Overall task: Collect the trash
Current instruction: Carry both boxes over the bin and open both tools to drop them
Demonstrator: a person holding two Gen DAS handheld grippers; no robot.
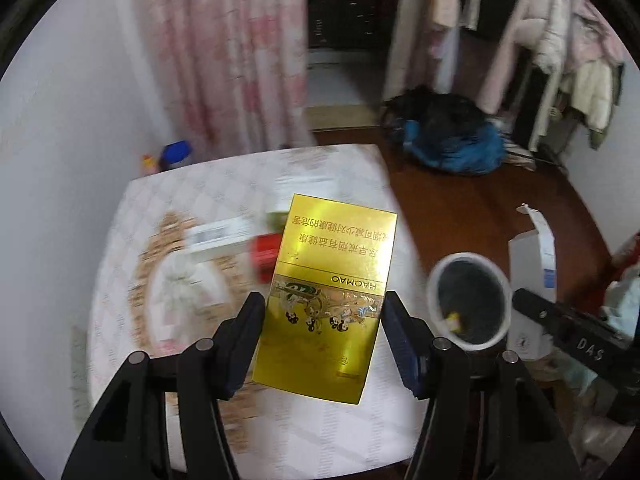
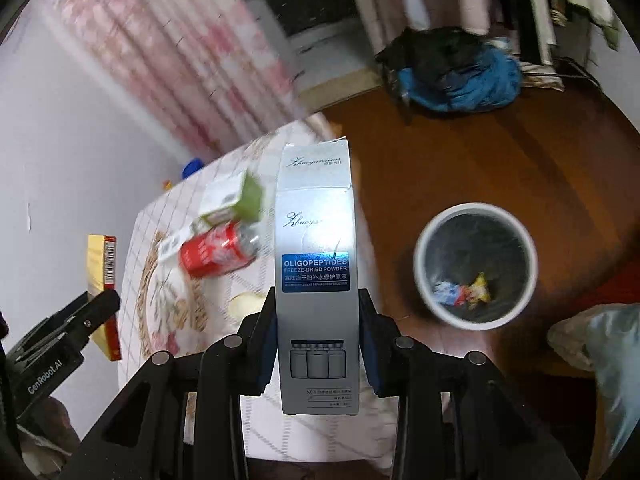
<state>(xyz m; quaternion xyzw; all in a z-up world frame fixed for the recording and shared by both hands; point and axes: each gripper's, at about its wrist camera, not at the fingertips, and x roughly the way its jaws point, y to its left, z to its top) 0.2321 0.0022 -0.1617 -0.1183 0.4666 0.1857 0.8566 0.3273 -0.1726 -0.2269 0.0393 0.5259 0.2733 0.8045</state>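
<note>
My left gripper is shut on a gold cigarette box, held flat above the table's near right part. The same gold box shows edge-on at the left of the right wrist view. My right gripper is shut on a tall silver-white box with a blue label, held upright over the table's right edge. The white trash bin with a dark liner stands on the wood floor to the right, with a few wrappers at its bottom. The bin also lies right of the gold box.
On the table's white quilted cloth lie a red can, a green-and-white box and a white barcoded box. A blue-and-black clothes pile sits on the floor beyond the bin, near a clothes rack. A pink curtain hangs behind the table.
</note>
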